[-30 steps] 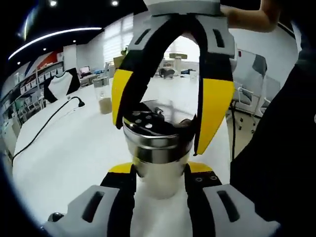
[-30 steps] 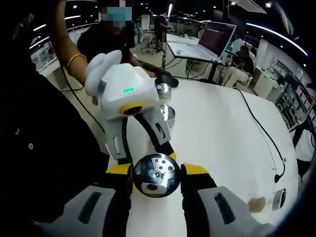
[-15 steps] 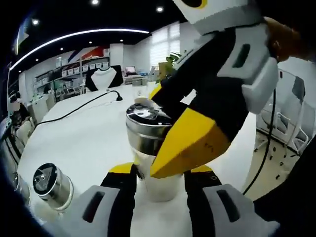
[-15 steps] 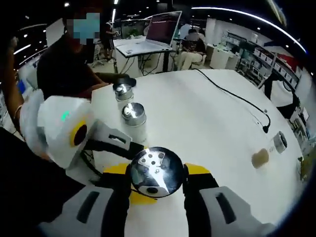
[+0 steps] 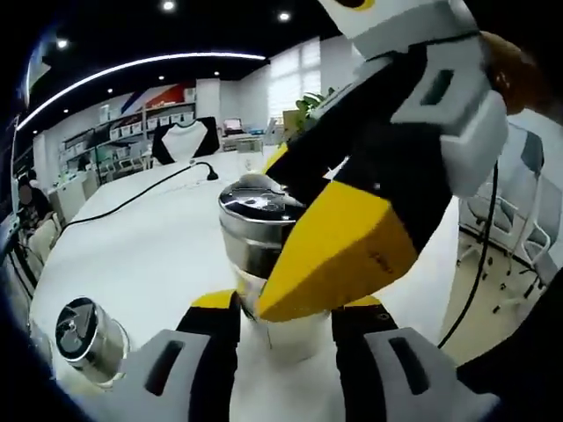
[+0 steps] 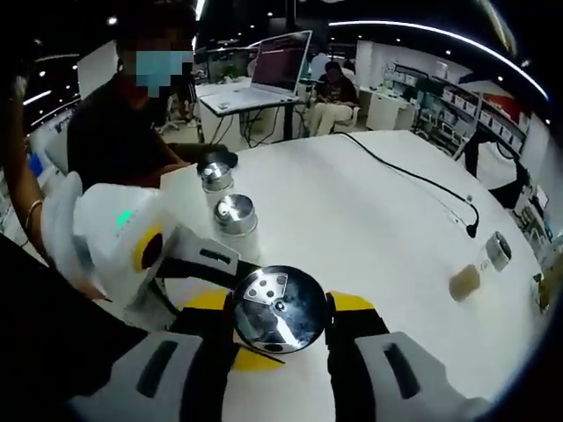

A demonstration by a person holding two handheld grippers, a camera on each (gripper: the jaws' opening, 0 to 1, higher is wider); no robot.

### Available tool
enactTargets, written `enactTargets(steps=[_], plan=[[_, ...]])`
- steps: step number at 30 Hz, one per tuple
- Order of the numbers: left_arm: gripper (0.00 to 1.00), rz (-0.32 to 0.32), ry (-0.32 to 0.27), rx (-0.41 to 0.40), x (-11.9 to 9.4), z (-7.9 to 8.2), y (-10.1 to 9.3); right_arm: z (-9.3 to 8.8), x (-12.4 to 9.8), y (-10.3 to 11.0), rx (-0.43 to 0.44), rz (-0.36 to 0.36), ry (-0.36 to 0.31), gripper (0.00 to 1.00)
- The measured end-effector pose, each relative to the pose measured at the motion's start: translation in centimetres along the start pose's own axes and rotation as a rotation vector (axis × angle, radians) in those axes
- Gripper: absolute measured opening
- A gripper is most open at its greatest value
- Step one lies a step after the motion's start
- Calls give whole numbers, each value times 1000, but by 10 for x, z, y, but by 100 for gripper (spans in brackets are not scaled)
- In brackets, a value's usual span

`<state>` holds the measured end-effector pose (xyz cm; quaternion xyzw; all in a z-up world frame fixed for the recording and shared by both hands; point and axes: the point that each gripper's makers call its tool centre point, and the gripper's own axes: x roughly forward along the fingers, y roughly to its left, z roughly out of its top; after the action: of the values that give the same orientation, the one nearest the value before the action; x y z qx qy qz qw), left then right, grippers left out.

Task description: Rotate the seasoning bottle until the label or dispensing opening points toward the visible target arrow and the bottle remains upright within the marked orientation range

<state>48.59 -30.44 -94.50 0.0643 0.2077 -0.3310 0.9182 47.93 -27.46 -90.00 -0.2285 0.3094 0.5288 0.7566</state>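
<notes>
Both tongs stay clamped on the upright bottle (image 6: 281,309) — left tongs (image 5: 283,309) low, right tongs (image 6: 280,312) on its cap, which has turned slightly — rotation underway.

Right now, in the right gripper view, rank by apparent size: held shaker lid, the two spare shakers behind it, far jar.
1. held shaker lid, nearest the camera
2-3. two spare shakers, alike
4. far jar, distance shrinks it

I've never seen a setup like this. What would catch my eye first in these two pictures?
Most striking is the shiny seasoning bottle with its perforated steel lid, clamped at once by the left gripper low on its body and the right gripper at its cap, on a white table. Two more steel-capped shakers stand just behind it, and a black cable snakes across the table.
</notes>
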Motion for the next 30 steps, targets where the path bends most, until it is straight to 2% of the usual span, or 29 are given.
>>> enactTargets(steps=[3,6,8,14,15,18,21,25,28,29,30], plan=[[48,-29,7,76,1,3,3,1,2,1,-47,36,11,39],[48,-65,7,82,1,4,2,2,3,5,-94,80,23,39],[50,-66,3,96,1,5,2,2,3,9,-138,112,32,39],[47,-120,-3,101,2,5,-4,1,1,16,-207,147,44,39],[47,-142,-5,116,2,5,-7,2,1,17,-213,156,45,39],[46,-138,-5,104,1,5,-4,2,3,14,-181,156,51,39],[46,-73,-14,71,1,4,3,3,3,13,-162,108,47,39],[46,36,-14,11,-1,4,7,5,2,8,-64,26,32,39],[46,177,-2,-45,-4,2,16,4,0,10,9,-21,35,39],[46,181,-2,-46,-4,2,15,6,1,11,54,-38,23,39],[46,194,-2,-47,-3,2,16,6,1,10,63,-53,22,40]])
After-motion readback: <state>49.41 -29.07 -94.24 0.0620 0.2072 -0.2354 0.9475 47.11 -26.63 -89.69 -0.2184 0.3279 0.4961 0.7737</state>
